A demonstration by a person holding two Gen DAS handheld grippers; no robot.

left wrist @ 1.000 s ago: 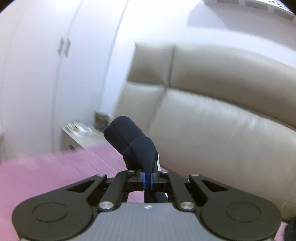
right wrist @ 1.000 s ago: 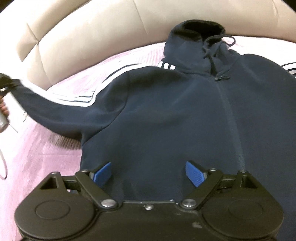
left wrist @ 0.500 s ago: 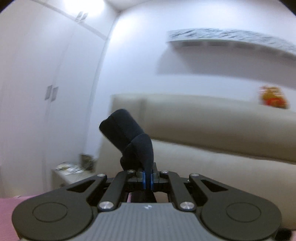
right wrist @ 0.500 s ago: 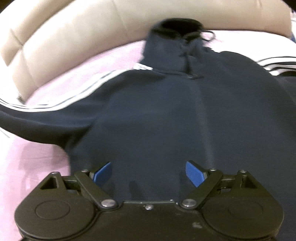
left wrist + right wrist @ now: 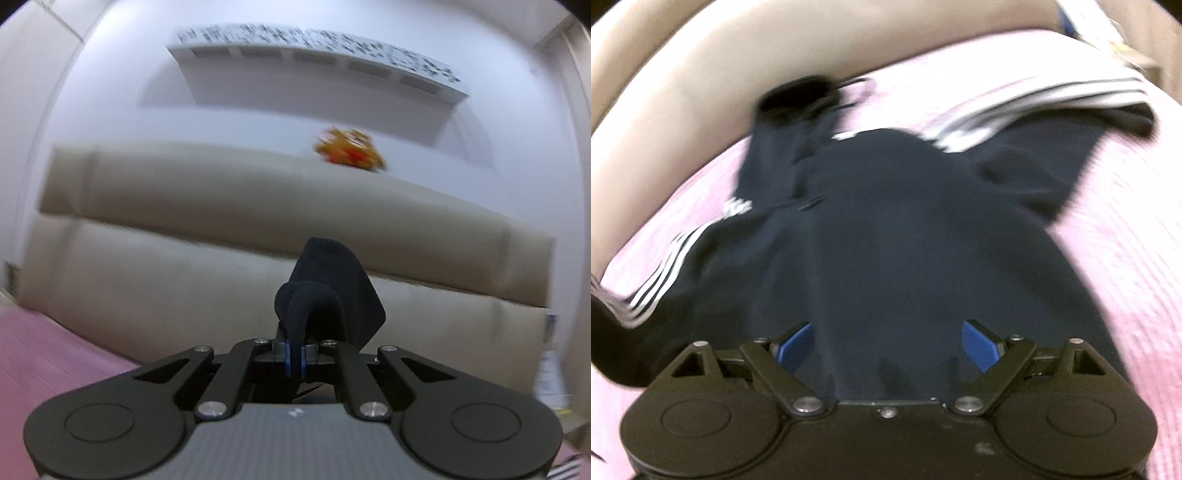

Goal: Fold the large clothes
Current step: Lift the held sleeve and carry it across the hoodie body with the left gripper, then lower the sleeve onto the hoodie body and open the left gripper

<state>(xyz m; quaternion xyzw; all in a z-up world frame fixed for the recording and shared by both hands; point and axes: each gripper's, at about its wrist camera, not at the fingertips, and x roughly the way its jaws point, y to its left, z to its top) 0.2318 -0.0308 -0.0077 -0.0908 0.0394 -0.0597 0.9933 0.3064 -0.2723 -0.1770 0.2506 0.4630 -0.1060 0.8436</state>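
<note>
A dark navy hoodie [image 5: 905, 240] with white sleeve stripes lies spread on a pink bedspread [image 5: 1108, 221], hood toward the headboard. My right gripper [image 5: 886, 347] hovers open over the hoodie's lower body, blue pads apart with nothing between them. The left sleeve [image 5: 653, 291] runs off the frame's left edge; the right sleeve [image 5: 1052, 122] lies out to the upper right. In the left wrist view my left gripper [image 5: 294, 356] is shut on the dark sleeve cuff [image 5: 325, 291], which bunches up above the pads. It is held up, pointing level at the headboard.
A beige padded headboard [image 5: 221, 229] runs behind the bed. An orange plush toy [image 5: 349, 149] sits on top of it, below a white wall shelf [image 5: 314, 51]. The pink bedspread [image 5: 48, 354] shows at the lower left. Some items [image 5: 1108, 33] lie beside the bed at the upper right.
My left gripper swung right with the cuff, from the wardrobe corner to facing the headboard and toy. The right gripper shifted right over the hoodie, bringing the right sleeve into view.
</note>
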